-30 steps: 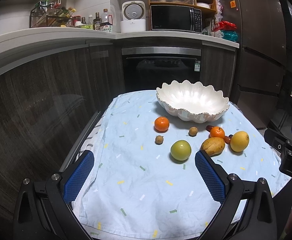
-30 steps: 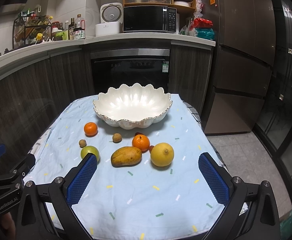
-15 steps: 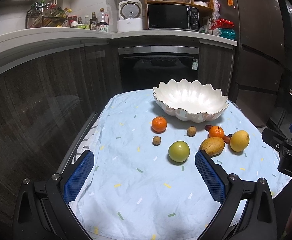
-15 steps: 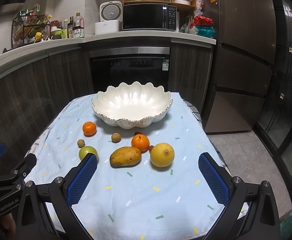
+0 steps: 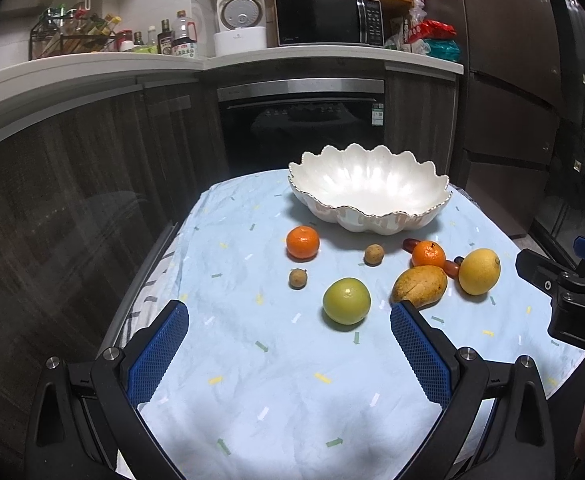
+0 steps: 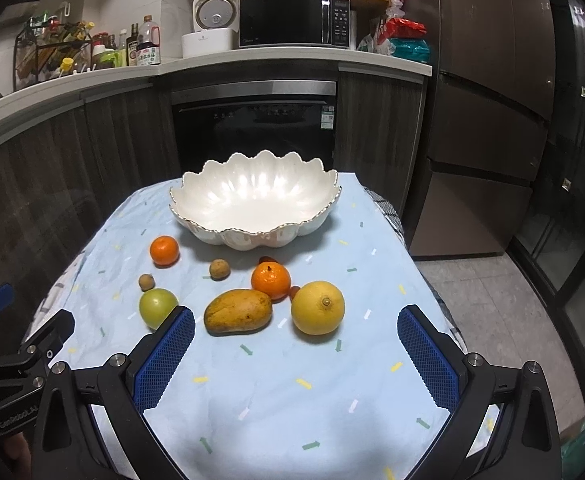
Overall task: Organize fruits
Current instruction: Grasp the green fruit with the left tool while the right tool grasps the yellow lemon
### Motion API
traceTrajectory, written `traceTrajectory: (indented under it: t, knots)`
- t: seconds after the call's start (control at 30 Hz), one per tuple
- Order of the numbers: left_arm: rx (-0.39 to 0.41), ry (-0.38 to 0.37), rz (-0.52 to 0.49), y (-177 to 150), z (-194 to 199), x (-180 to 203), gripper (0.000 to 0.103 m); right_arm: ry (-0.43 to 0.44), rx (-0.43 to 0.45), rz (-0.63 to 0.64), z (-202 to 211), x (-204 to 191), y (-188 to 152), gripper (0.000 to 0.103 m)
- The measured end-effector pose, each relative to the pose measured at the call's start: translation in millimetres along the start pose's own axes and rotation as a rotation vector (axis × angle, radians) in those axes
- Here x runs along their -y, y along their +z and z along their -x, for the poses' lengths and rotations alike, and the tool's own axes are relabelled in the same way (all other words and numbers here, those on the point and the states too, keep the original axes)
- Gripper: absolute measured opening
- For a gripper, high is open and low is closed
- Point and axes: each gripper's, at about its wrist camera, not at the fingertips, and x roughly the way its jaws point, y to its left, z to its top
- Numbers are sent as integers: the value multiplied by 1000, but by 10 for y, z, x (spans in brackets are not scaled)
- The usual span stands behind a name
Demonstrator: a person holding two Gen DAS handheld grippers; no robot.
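Ahead of the fingers, the bowl (image 6: pixel 252 204) looks like glossy white ceramic with a pearly sheen and a thin gold rim. Under the fingers, the tablecloth (image 6: pixel 324 380) is matt, wrinkled pale-blue cloth. The 2 finger pads (image 6: pixel 164 360) are blue rubbery grid-textured material on matt black plastic with bright metal screws. The mango (image 6: pixel 238 311) skin is dull and speckled.

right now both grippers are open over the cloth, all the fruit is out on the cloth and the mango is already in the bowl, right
Not quite: the mango is not in the bowl; the right wrist view shows it on the cloth beside the lemon, the bowl holding nothing. The rest holds: left gripper and right gripper are open.
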Motion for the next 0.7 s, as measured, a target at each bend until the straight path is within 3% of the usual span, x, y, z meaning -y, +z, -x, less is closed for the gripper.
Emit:
traceTrajectory:
  t: [0.7]
  knots:
    - [-55, -56, -58, 117, -556, 258, 103, -32, -69, -18, -564, 187, 6, 103]
